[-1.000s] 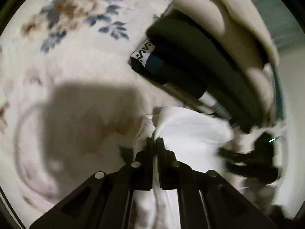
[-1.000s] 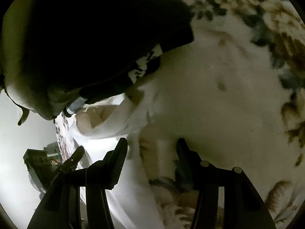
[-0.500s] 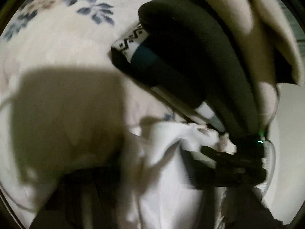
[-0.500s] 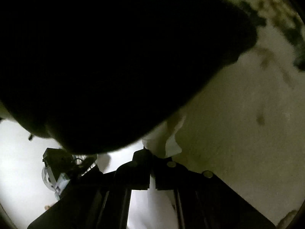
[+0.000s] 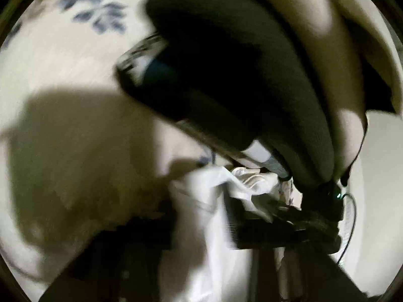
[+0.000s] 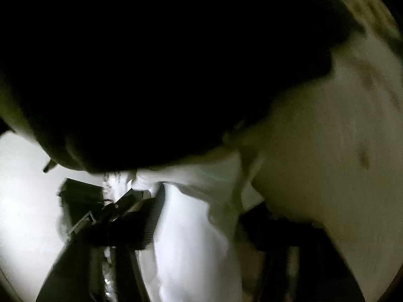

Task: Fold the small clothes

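A small white garment (image 5: 211, 226) lies bunched on the floral bedspread (image 5: 63, 58). In the blurred left wrist view my left gripper (image 5: 201, 216) has its fingers spread wide, with the white cloth lying between them. The other gripper (image 5: 289, 216) reaches into the cloth from the right. In the right wrist view my right gripper (image 6: 199, 216) is also open, its fingers either side of the white garment (image 6: 191, 239). The left gripper (image 6: 118, 209) shows at lower left.
A stack of folded clothes, dark green (image 5: 239, 70) with beige on top (image 5: 314, 25), sits close behind the garment and fills the upper right wrist view (image 6: 163, 63). A white wall (image 6: 22, 188) lies beyond the bed edge.
Both grippers have opened: the left after one second ago, the right after half a second ago. Both cameras have moved closer to the folded stack.
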`<state>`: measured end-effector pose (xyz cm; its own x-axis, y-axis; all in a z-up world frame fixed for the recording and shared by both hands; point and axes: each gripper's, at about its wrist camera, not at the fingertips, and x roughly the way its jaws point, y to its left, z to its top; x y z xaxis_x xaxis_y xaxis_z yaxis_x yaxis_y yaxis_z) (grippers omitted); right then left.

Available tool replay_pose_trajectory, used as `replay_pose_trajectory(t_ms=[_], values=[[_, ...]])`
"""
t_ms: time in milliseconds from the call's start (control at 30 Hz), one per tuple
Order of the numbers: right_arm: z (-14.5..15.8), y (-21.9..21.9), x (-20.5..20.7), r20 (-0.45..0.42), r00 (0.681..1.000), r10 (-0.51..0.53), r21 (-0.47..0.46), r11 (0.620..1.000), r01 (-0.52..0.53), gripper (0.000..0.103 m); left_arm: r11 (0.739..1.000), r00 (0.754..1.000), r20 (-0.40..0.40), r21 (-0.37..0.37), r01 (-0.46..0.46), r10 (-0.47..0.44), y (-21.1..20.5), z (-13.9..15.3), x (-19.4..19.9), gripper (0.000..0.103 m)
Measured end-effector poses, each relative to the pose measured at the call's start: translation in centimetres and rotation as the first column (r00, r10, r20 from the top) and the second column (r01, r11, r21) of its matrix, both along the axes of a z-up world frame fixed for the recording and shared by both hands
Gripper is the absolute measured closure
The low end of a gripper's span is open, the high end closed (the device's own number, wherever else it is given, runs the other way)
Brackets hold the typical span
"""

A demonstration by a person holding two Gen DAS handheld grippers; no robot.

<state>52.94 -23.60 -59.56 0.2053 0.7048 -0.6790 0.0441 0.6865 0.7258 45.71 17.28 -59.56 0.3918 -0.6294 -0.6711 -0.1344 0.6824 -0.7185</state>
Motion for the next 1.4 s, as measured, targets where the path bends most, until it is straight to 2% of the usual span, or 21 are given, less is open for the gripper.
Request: replay_pose_trajectory(t_ms=[133,233,367,467,533,567,600,633,667,700,733,767,833,933,967,1067,1133,1200,1233,1300,1400], values=[[2.7,0.6,-1.5,0.100,0.995,0.006,-0.043,0.999,-0.002,0.100,0.999,0.997,0.075,0.043,0.015,-0.018,1.4,2.9,-1.4,0.097],[5.1,0.3,-2.9,0.147,0.989,0.027,-0.032,0.999,-0.022,0.100,0.999,0.992,0.123,0.032,0.021,-0.025,1.9,5.2,-2.1,0.097],[8.8,-1.1,-6.0,0.209,0.976,0.067,-0.017,0.998,-0.065,0.100,0.999,0.982,0.188,-0.002,0.034,-0.033,3.9,8.5,-5.0,0.097],[10.8,-3.5,-8.5,0.228,0.969,0.098,-0.007,0.995,-0.099,0.100,0.998,0.976,0.212,-0.022,0.052,-0.046,4.1,10.4,-8.0,0.096],[11.7,-3.1,-11.4,0.216,0.968,0.124,0.010,0.992,-0.129,0.100,0.998,0.977,0.206,-0.007,0.065,-0.063,3.6,11.1,-9.5,0.094],[11.8,-3.2,-12.8,0.193,0.971,0.143,0.012,0.989,-0.148,0.100,0.996,0.976,0.197,0.026,0.089,-0.093,3.2,11.4,-10.8,0.093],[11.8,-2.6,-14.0,0.169,0.973,0.158,0.012,0.987,-0.162,0.100,0.992,0.976,0.180,0.056,0.114,-0.122,2.1,11.0,-11.9,0.089],[11.6,-2.7,-15.8,0.137,0.974,0.182,0.000,0.983,-0.184,0.099,0.985,0.977,0.142,0.095,0.147,-0.159,2.0,11.1,-14.0,0.077],[11.1,-0.7,-17.4,0.107,0.971,0.212,-0.017,0.977,-0.212,0.097,0.979,0.977,0.116,0.119,0.165,-0.179,1.1,11.0,-15.3,0.069],[10.3,0.2,-19.5,0.049,0.966,0.255,-0.031,0.967,-0.254,0.092,0.974,0.978,0.084,0.135,0.181,-0.193,0.6,10.7,-16.7,0.051],[9.9,0.7,-20.4,0.000,0.958,0.286,-0.042,0.957,-0.286,0.081,0.971,0.979,0.042,0.137,0.194,-0.201,-0.2,10.4,-18.4,0.041],[9.4,0.7,-21.8,-0.054,0.947,0.318,-0.053,0.946,-0.321,0.075,0.972,0.980,-0.001,0.126,0.196,-0.197,-0.6,9.5,-20.2,0.041],[8.7,0.5,-25.0,-0.146,0.915,0.377,-0.084,0.917,-0.391,0.055,0.975,0.979,-0.098,0.112,0.192,-0.181,0.4,8.2,-23.8,0.041],[8.7,0.6,-29.0,-0.221,0.883,0.414,-0.080,0.895,-0.440,0.055,0.983,0.979,-0.152,0.102,0.153,-0.137,0.3,7.5,-26.1,0.041],[9.1,0.0,-29.6,-0.224,0.890,0.396,-0.081,0.903,-0.422,0.055,0.987,0.982,-0.147,0.090,0.132,-0.118,0.9,7.6,-26.6,0.041],[9.7,-1.7,-29.0,-0.191,0.942,0.275,-0.103,0.949,-0.298,0.055,0.990,0.990,-0.110,0.099,0.103,-0.092,1.6,8.1,-25.4,0.041],[9.4,-1.7,-28.1,-0.166,0.972,0.167,-0.111,0.976,-0.187,0.055,0.984,0.992,-0.065,0.135,0.115,-0.107,0.1,8.1,-23.4,0.041],[8.6,-0.2,-26.9,-0.148,0.984,0.101,-0.122,0.985,-0.119,0.055,0.979,0.991,-0.028,0.150,0.135,-0.132,-2.6,7.1,-21.3,0.041],[8.2,1.1,-26.2,-0.134,0.986,0.096,-0.138,0.984,-0.115,0.055,0.977,0.988,-0.016,0.150,0.155,-0.154,-3.8,6.8,-20.1,0.041],[7.2,3.7,-26.4,-0.131,0.984,0.119,-0.263,0.953,-0.150,0.055,0.963,0.978,-0.026,0.170,0.209,-0.208,-6.6,5.1,-18.5,0.041],[5.2,5.8,-29.6,-0.210,0.966,0.148,-0.399,0.889,-0.223,0.056,0.928,0.953,-0.103,0.220,0.302,-0.286,-8.5,2.9,-19.3,0.041]])
